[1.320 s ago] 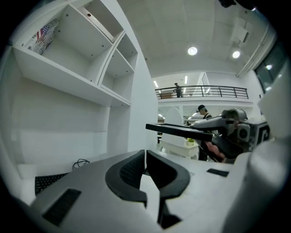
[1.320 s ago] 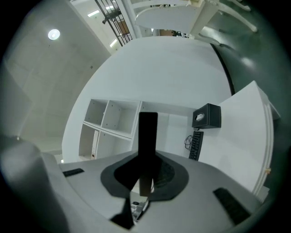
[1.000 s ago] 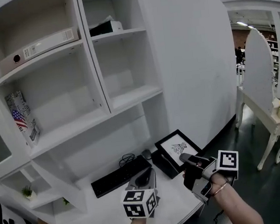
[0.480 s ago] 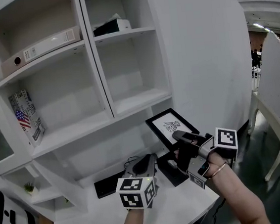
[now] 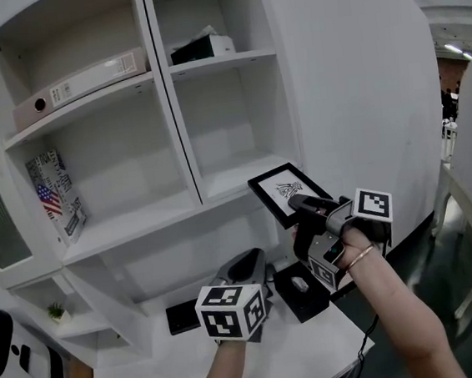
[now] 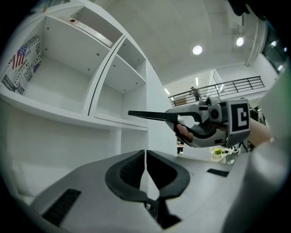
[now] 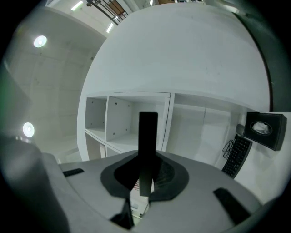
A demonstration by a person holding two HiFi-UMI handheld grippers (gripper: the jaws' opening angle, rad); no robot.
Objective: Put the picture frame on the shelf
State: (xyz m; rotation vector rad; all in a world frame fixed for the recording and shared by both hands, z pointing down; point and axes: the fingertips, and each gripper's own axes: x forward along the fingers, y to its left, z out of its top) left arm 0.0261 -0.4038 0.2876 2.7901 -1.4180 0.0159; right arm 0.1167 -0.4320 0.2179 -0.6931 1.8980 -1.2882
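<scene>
A white shelf unit fills the far side of the scene. It has smooth painted boards and square open compartments, and a white desk stands under it.

The task is about half done, as I judge it. The picture frame is off the desk and in the air, gripped by the right tool, which is clenched on its near edge. The frame hangs just in front of the lower right compartment, at about the height of that board, and it does not yet touch the board. What is left is to carry it in over the board, set it down so that it rests stable, and release it. The left tool is clenched with nothing between its jaws, and it is above the desk, to the left of the frame.

The frame is a flat rectangle with a thin black border, matte, and a white sheet with a small dark drawing. From the edge it looks like a narrow dark slab between the ribbed pads. It seems rigid and light.

A pale binder lies in the upper left compartment, and a printed booklet with a flag leans below it. On the desk are a black keyboard and a black box.
</scene>
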